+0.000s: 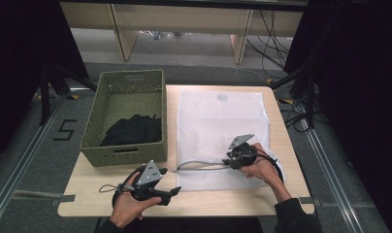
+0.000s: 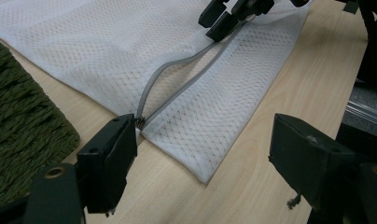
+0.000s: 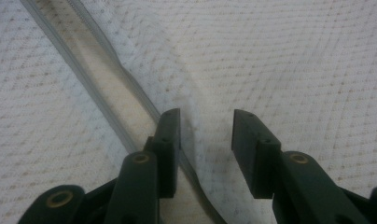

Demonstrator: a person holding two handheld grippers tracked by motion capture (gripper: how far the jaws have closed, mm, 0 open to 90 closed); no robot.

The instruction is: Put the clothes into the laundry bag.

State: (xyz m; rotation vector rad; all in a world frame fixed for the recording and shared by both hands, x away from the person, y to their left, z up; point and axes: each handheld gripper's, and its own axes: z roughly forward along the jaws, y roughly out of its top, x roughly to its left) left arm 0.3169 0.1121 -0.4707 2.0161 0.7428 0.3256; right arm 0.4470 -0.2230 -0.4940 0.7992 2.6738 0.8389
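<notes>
A white mesh laundry bag (image 1: 218, 126) lies flat on the wooden table (image 1: 87, 194). Its grey zipper (image 1: 199, 166) runs along the near edge and gapes partly apart. My right gripper (image 1: 231, 162) rests on the bag at the zipper's right part. In the right gripper view this gripper (image 3: 206, 121) is open, with the zipper (image 3: 107, 98) passing by the left jaw and only mesh (image 3: 294, 56) under the gap. My left gripper (image 1: 172, 193) is open at the bag's near left corner. In the left gripper view it (image 2: 205, 140) straddles that corner, the zipper pull (image 2: 140, 122) just off its left jaw.
A green woven basket (image 1: 126, 87) holding dark clothing (image 1: 133, 130) stands on the table's left side, close to the bag. Bare tabletop lies in front of the basket and the bag. Beyond the table are wooden frames and cables on the floor.
</notes>
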